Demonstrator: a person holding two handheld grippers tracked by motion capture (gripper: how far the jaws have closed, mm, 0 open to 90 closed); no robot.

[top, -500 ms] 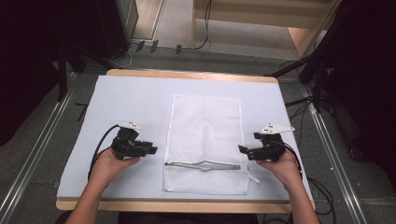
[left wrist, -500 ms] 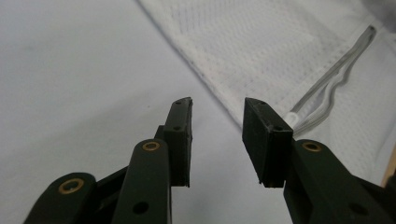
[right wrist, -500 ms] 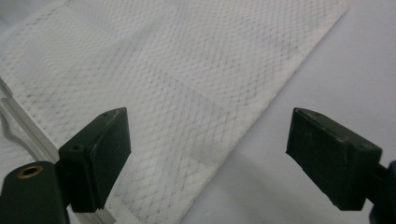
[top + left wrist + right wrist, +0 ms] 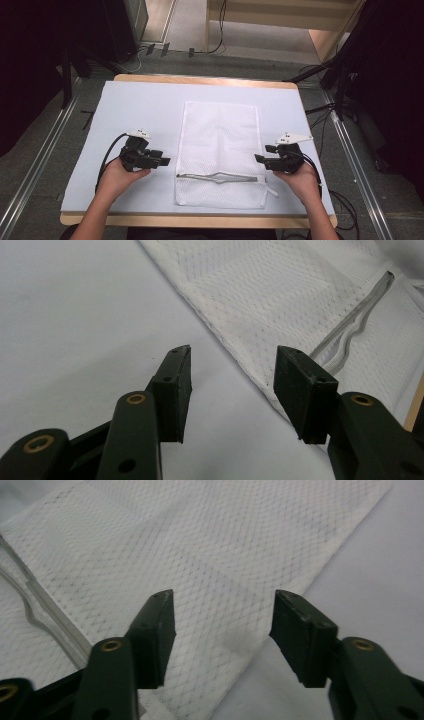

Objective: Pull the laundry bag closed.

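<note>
A white mesh bag (image 4: 220, 150) lies flat in the middle of the table (image 4: 130, 105), zipper (image 4: 217, 176) near the person. The left gripper (image 4: 165, 162) and the right gripper (image 4: 258, 159) flank it, jaws wide and empty — probably an approach to its side edges. Free table remains all around.
</note>
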